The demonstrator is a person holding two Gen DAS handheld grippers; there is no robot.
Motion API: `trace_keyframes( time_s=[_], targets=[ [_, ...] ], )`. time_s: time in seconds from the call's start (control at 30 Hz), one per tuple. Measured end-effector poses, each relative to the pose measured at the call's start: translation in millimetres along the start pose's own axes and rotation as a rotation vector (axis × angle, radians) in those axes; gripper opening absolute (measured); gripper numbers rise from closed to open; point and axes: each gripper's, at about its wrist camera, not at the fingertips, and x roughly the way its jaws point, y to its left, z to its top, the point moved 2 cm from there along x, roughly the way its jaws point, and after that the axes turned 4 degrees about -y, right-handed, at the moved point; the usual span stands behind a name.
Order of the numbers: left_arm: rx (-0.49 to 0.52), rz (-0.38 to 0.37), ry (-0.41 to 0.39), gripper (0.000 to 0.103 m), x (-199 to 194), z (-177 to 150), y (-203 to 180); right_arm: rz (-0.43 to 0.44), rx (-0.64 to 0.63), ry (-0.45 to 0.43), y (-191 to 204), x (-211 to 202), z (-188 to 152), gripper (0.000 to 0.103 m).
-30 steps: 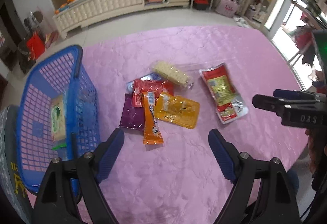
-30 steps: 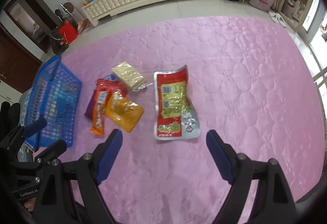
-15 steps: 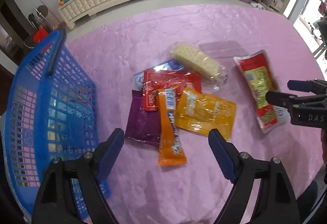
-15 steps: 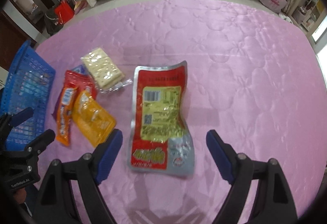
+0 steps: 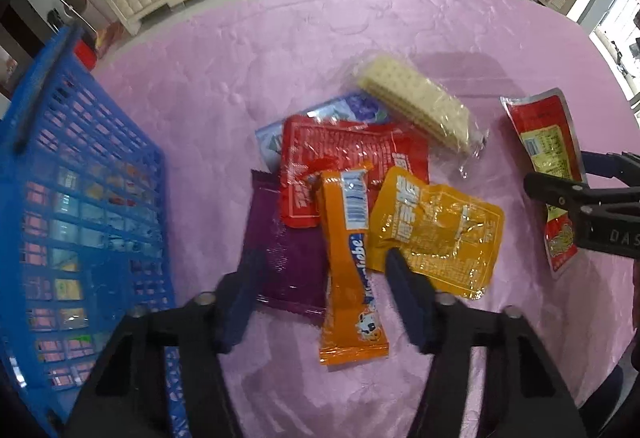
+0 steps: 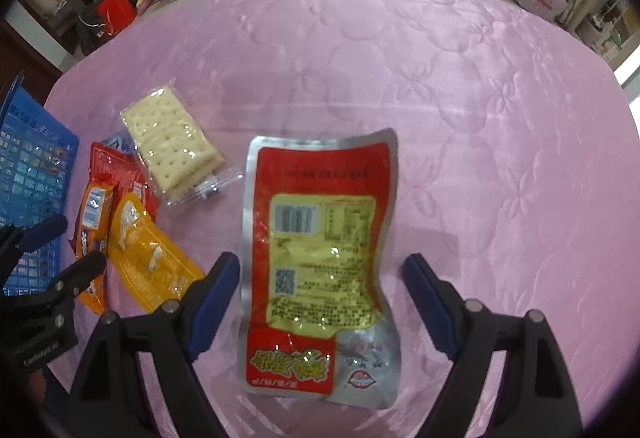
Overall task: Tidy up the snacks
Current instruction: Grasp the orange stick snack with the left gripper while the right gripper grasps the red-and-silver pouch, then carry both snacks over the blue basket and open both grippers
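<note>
left gripper (image 5: 324,290) is held with jaws apart, straddling the orange stick pack (image 5: 352,270) on top of the snack pile: purple pack (image 5: 288,262), red pack (image 5: 340,150), yellow pouch (image 5: 436,230), cracker pack (image 5: 416,102). blue basket (image 5: 76,198) is seen just left of the pile. right gripper (image 6: 320,290) is spread wide around the red-silver pouch (image 6: 320,258), lying flat on the pink tablecloth (image 6: 480,118), apart from the pile.

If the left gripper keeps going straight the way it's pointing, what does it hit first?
Most likely the orange stick pack, lying right between the open left gripper jaws atop the purple packet; depth is hard to judge.
</note>
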Motion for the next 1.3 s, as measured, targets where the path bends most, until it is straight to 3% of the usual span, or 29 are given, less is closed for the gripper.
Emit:
trace_keyframes(
  time_s=[0.07,0.13,0.2,0.27,0.33,0.57,0.83,1.03,1.3],
  targets=[
    [0.012,0.009,0.006,0.037,3.6,-0.8,-0.5,-0.015,-0.033,-0.005,3.4,-0.9,-5.8,0.087],
    [0.037,0.025,-0.001,0.021,3.0,-2.4,-3.2,-0.067,-0.075,-0.016,17.1,3.7,-4.1,0.076],
    [0.033,0.012,-0.001,0.014,2.3,-3.0,-3.9,-0.079,-0.09,-0.035,20.7,1.3,-10.3,0.066],
    [0.016,-0.011,0.009,0.013,1.5,-4.4,-3.4,-0.052,-0.068,-0.041,17.0,-2.5,-12.1,0.056],
    [0.011,-0.014,0.001,0.012,-4.2,-8.6,-7.0,-0.024,-0.042,-0.044,10.5,-6.7,-14.2,0.039],
    [0.06,-0.04,-0.082,0.011,-44.9,-19.9,-17.7,0.018,-0.015,-0.069,7.0,-33.4,-33.9,0.038],
    [0.08,-0.062,-0.206,0.011,-117.4,-30.8,-22.0,0.059,-0.091,-0.191,45.2,-119.1,-40.1,0.038],
    [0.054,-0.07,-0.3,0.011,-172.7,-36.8,5.5,0.092,-0.148,-0.265,91.0,-170.3,-42.1,0.038],
    [-0.007,-0.049,-0.378,0.011,-220.5,-59.1,65.7,0.132,-0.221,-0.312,156.5,-195.2,-22.7,0.038]
  ],
)
